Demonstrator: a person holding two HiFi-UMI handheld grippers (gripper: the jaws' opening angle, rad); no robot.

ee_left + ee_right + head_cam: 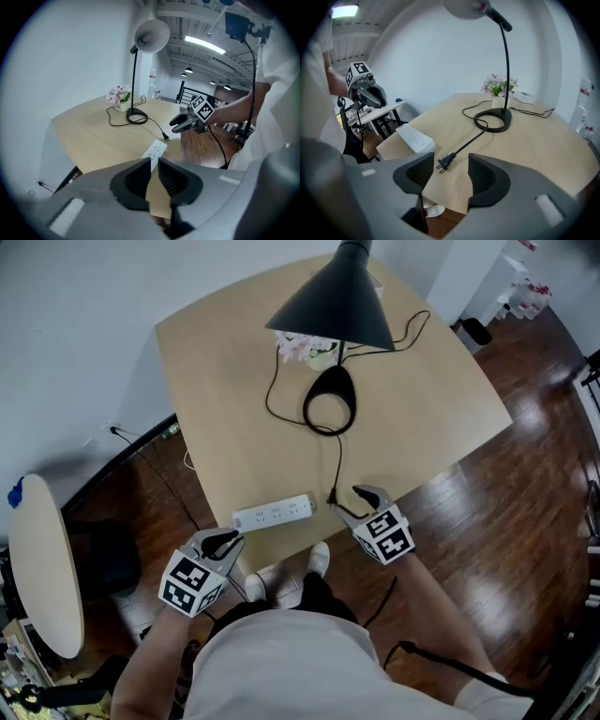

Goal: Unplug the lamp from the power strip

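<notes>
Wooden table (216, 371): plug (332, 501) lies free at 3 o'clock of power strip (273, 514); right gripper (351, 502) wide apart, left gripper (223, 542) nearly together, both empty. Unplugged; no pull remains.

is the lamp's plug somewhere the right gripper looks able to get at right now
Probably yes. The plug lies loose on the table just ahead of the right gripper. That gripper's jaws stand open and empty, and nothing sits between them and the plug.

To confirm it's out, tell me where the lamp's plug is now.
Head view: the plug lies loose by the near edge of the table, right of the power strip, beside the open right hand-held gripper.
</notes>
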